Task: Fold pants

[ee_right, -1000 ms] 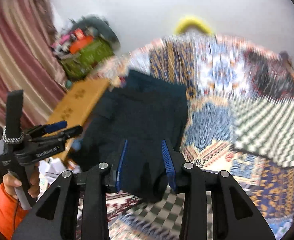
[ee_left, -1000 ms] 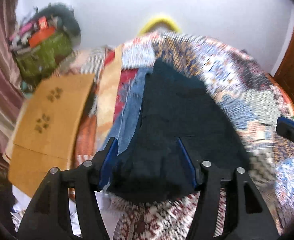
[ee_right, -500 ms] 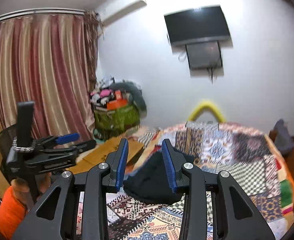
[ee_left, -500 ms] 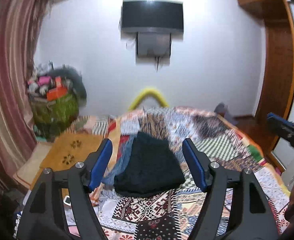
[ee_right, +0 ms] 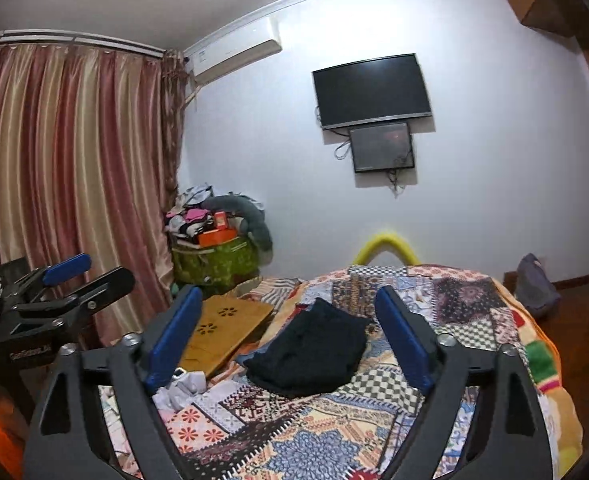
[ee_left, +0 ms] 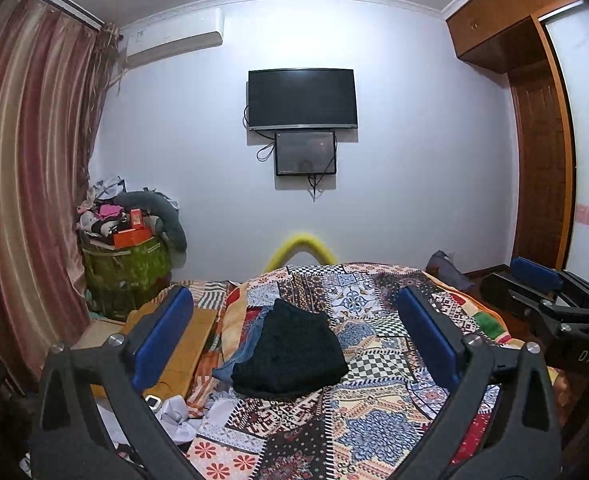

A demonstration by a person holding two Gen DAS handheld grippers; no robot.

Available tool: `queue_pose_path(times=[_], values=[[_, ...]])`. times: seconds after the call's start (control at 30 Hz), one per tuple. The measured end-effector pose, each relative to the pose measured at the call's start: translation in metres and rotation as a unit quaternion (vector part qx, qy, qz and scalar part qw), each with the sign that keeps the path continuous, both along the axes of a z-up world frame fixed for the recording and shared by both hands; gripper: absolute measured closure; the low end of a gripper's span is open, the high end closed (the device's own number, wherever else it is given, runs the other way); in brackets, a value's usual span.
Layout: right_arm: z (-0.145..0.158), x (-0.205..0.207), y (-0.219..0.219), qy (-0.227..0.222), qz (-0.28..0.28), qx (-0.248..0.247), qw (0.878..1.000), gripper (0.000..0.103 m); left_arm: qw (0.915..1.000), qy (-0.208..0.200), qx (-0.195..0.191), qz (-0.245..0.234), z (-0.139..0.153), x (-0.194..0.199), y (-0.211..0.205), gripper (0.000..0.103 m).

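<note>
The dark pants lie folded in a compact bundle on the patchwork bedspread, partly on top of a blue denim garment. They also show in the right wrist view. My left gripper is open and empty, held back and well above the bed. My right gripper is open and empty, also pulled back from the pants. Each gripper shows at the edge of the other's view: the right one and the left one.
A wooden lap table lies at the bed's left edge, with crumpled white paper beside it. A green bin piled with clutter stands by the curtain. A TV hangs on the far wall. A wardrobe stands at right.
Both grippers have lifted up and back from the folded pants, which stay on the bed. The right gripper's jaws have opened wider.
</note>
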State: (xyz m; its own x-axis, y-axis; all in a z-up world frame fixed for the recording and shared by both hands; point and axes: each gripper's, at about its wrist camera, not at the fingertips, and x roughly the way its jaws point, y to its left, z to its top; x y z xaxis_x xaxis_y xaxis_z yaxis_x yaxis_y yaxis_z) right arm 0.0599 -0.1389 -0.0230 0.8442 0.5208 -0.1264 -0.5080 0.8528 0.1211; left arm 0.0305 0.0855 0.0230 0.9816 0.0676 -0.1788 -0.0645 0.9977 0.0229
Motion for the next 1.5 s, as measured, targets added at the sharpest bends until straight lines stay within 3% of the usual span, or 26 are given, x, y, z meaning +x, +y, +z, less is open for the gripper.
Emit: queue_pose_path(times=[0.1, 0.23, 0.73, 1.5], values=[[0.0, -0.004, -0.002, -0.006, -0.011, -0.008, 1.0, 0.004, 1.0, 0.001, -0.008, -0.005, -0.002, -0.008, -0.002, 0.0], [0.002, -0.005, -0.002, -0.018, -0.021, -0.016, 0.999, 0.001, 1.0, 0.0, -0.003, -0.002, -0.003, -0.006, -0.004, 0.0], [-0.014, -0.006, -0.006, -0.008, -0.027, -0.019, 0.999, 0.001, 0.9999, 0.005, -0.007, -0.005, -0.008, -0.004, -0.004, 0.0], [-0.01, -0.015, -0.003, -0.007, -0.031, -0.028, 0.999, 0.001, 0.9995, 0.018, -0.025, -0.01, -0.015, 0.003, -0.004, 0.0]])
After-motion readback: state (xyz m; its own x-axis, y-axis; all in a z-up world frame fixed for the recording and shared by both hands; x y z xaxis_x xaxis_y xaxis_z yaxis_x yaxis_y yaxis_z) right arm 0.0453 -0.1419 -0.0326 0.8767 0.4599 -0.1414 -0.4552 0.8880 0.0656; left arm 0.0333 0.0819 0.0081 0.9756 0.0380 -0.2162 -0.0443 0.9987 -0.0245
